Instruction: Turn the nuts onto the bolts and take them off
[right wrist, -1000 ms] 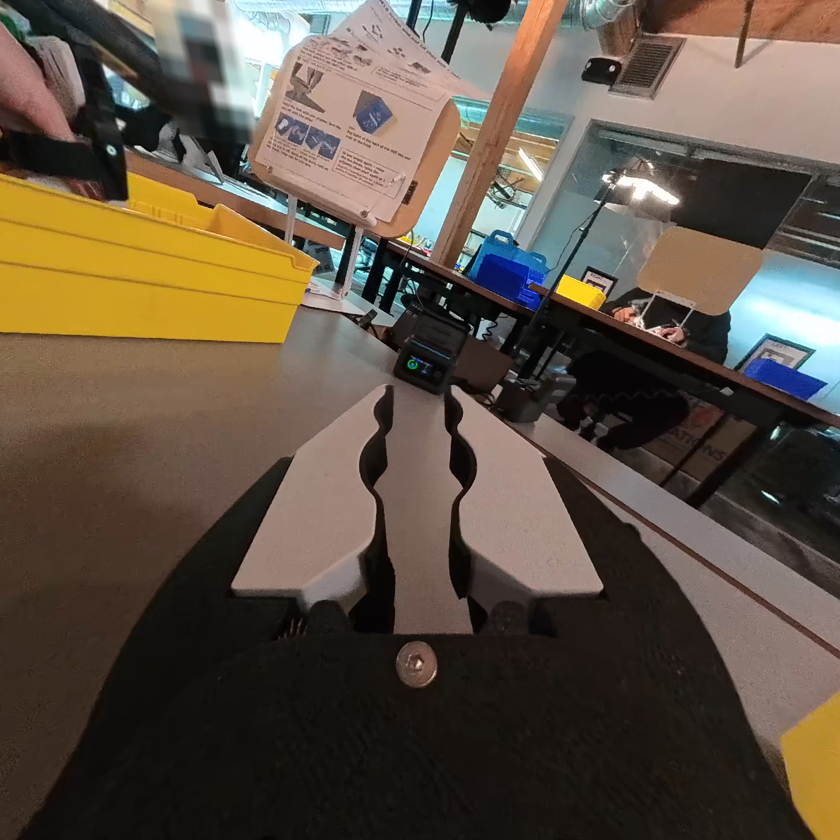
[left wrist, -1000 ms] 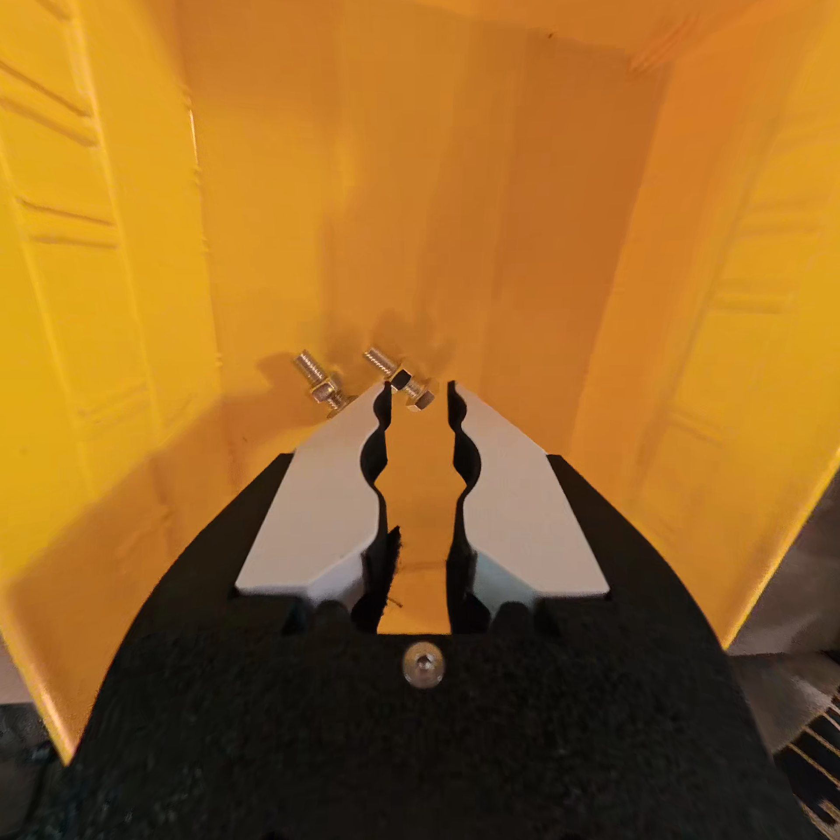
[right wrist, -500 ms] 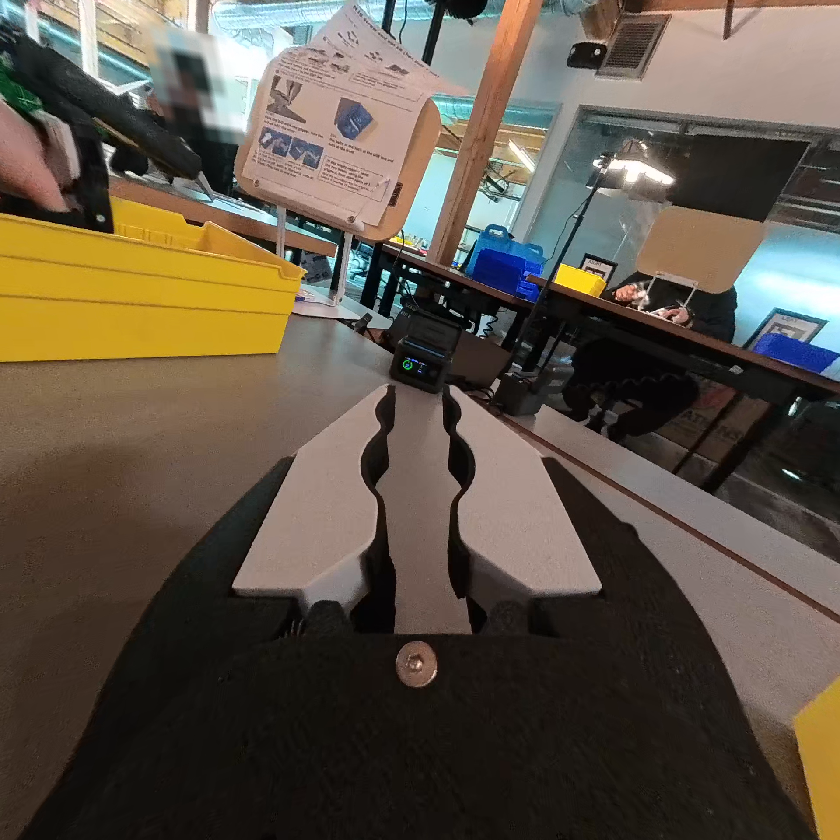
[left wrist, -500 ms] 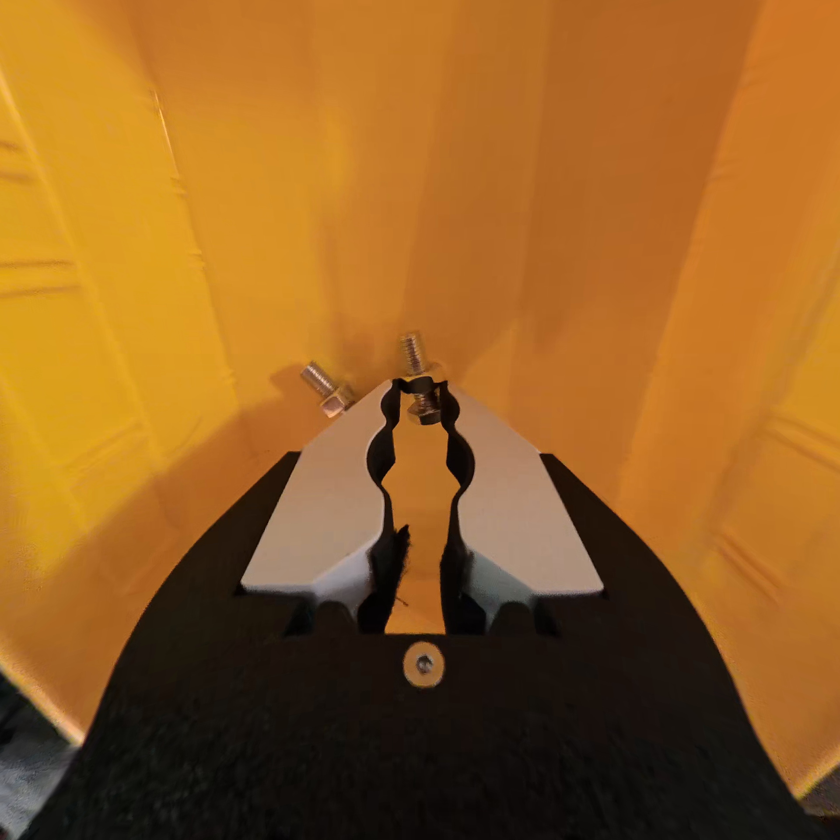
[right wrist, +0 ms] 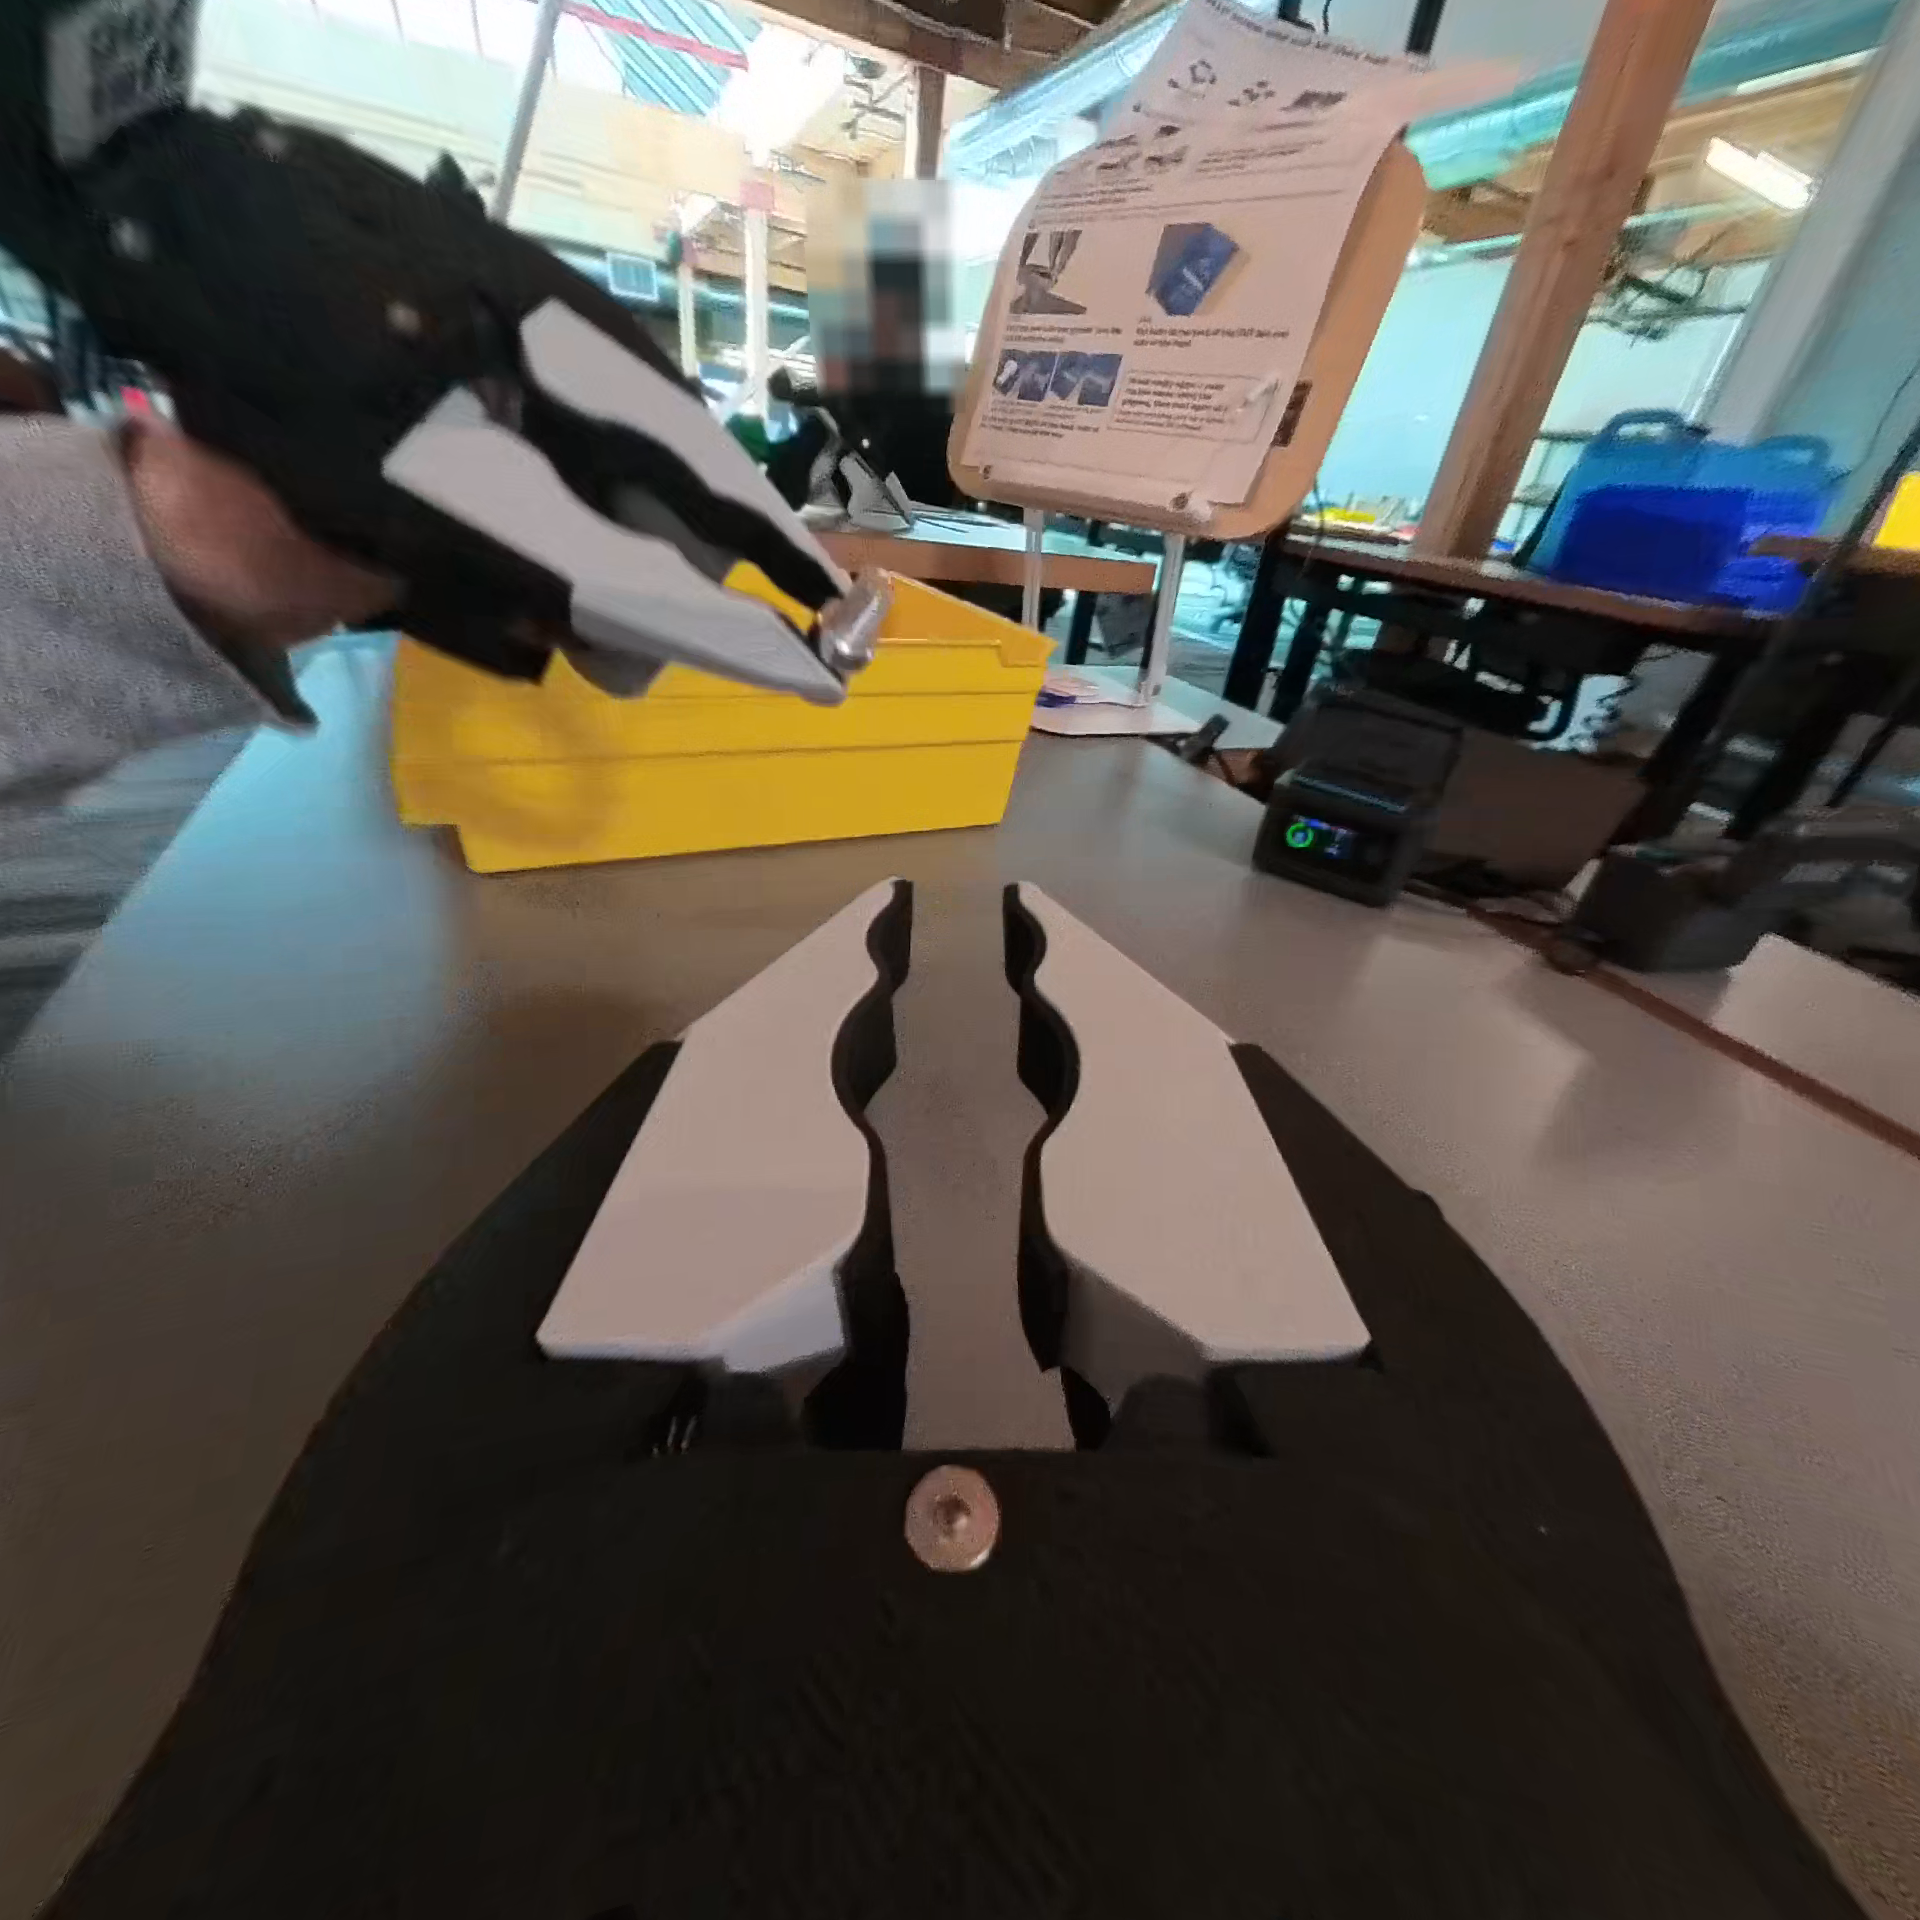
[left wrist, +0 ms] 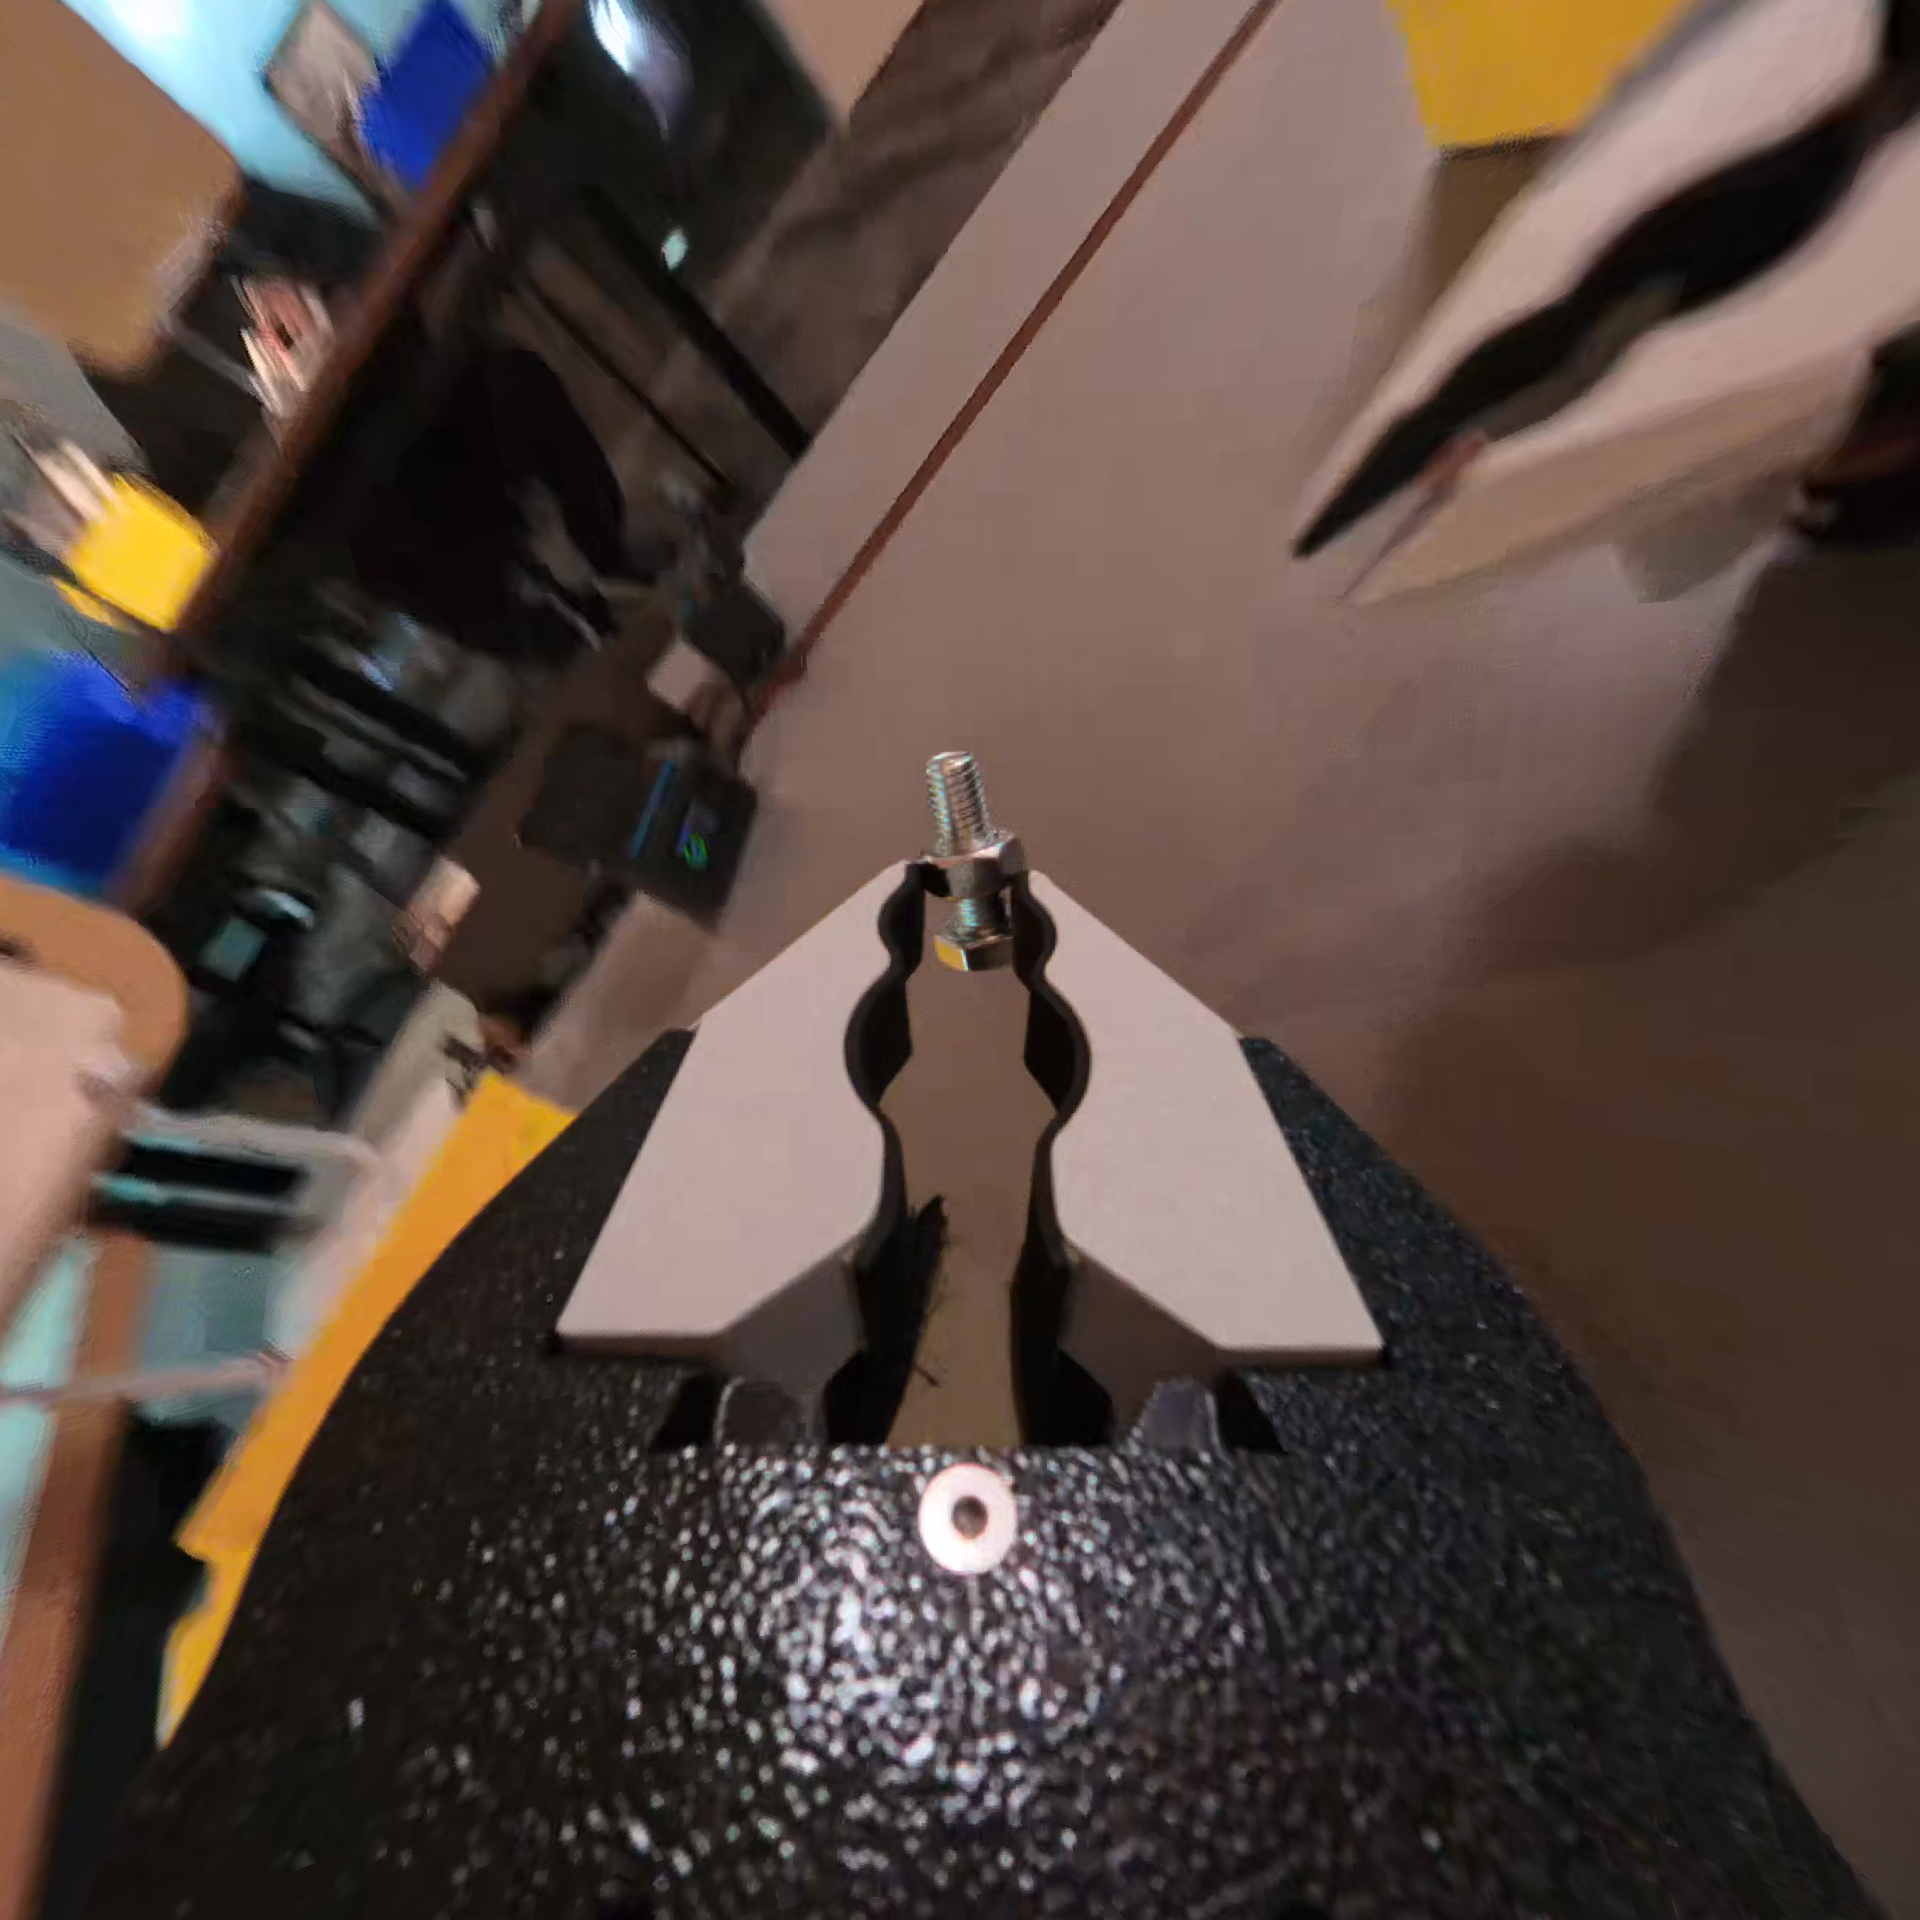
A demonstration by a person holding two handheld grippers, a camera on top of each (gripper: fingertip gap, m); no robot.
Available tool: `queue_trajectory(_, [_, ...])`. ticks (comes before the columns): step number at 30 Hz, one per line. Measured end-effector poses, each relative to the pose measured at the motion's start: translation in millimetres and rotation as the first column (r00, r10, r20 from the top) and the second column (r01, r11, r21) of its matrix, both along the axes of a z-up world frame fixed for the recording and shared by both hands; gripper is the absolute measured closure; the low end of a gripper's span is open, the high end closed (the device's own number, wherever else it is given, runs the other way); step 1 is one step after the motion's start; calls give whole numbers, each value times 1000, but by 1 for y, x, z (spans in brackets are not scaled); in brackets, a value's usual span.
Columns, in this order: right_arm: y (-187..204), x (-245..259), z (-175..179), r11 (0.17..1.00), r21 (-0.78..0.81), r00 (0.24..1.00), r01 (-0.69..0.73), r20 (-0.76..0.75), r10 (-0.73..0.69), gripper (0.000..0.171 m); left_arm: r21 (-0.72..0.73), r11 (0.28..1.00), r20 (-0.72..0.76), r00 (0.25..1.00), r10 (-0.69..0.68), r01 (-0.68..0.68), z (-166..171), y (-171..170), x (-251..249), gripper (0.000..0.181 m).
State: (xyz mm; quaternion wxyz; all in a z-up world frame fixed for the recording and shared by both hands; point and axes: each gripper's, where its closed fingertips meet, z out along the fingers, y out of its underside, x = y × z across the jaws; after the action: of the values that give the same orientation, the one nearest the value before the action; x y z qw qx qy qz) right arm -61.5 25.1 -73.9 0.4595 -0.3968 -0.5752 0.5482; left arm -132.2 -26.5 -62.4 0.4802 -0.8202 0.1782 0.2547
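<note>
My left gripper is shut on a silver bolt with a nut threaded on its shank. The thread end points away from me and the head sits between the fingers. The left gripper also shows in the right wrist view, held in the air above the table with the bolt at its tips. My right gripper is open and empty, low over the grey table. It also shows blurred at the upper right of the left wrist view.
A yellow bin stands on the table behind the left gripper. A small black device with a lit screen sits at the table's right edge. A board with paper sheets stands behind the bin. A person's hand holds the left gripper. There is about 10 centimeters between the tips of the two grippers.
My left gripper closed on the bolt inside the yellow bin, then lifted it out and swung over the table toward the right gripper. The right gripper turned left, toward the bin.
</note>
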Motion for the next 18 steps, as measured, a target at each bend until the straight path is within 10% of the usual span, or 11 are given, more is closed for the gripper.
queue_trajectory(4, [4, 0, -20, 984, -161, 980, -79, 168, 106, 149, 52, 990, -235, 965, -114, 129, -35, 37, 38, 166])
queue_trajectory(18, [16, -5, -45, 987, -161, 941, 11, 335, 45, 155, 133, 963, -280, 941, -191, 235, -70, 59, 54, 166])
